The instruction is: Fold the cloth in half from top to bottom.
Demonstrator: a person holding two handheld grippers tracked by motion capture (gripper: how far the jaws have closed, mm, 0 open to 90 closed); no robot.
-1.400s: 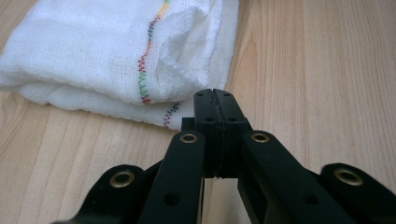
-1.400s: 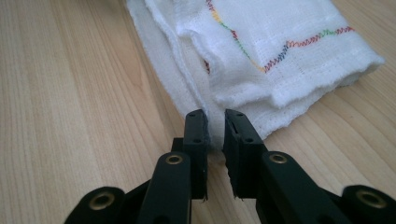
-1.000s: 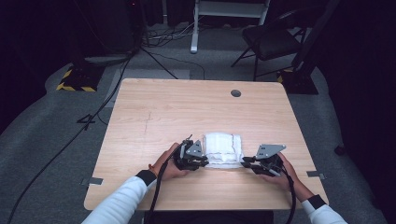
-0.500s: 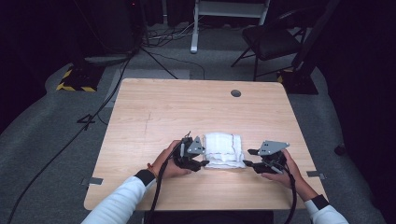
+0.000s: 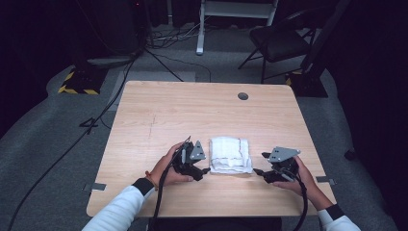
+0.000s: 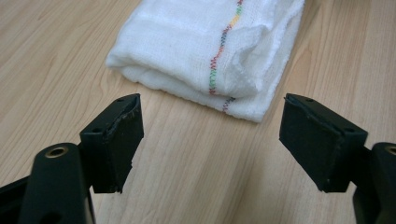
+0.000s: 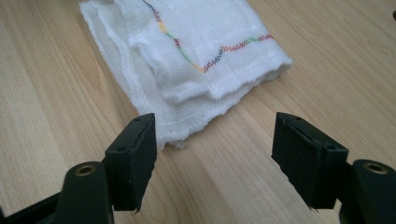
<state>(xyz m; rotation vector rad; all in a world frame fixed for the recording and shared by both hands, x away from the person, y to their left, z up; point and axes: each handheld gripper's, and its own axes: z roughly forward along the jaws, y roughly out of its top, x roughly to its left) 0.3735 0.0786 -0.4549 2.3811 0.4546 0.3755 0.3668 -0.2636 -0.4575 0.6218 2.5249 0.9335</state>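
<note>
Nearest, at six o'clock in the high view: two white sleeves, each hand on a black gripper. Left gripper [image 5: 204, 170] at about seven o'clock on the light wooden surface [image 5: 192, 110], right gripper [image 5: 259, 165] at about five o'clock, each topped by a grey three-cornered plate.

Between them, at the surface's near middle: a folded white cloth with a zigzag line of multicoloured stitching [image 5: 231, 155], lying flat. Just beside the left gripper's tips at its three o'clock, and a little apart from the right gripper's tips at its nine o'clock.

In the left gripper view: fingers [image 6: 114, 140] released and spread wide, having just been opening, bare wood between them, the cloth's [image 6: 205, 51] folded corner just beyond at twelve o'clock, untouched.

In the right gripper view: fingers [image 7: 133, 158] likewise released, having just been opening; the cloth's [image 7: 187, 46] layered hem reaching down beside the pad at nine o'clock, contact not clear.

Farther off, at one o'clock on the surface: a small round grey grommet [image 5: 243, 96]. Beyond the far edge, at one o'clock on the grey carpet: a dark chair [image 5: 279, 43].
</note>
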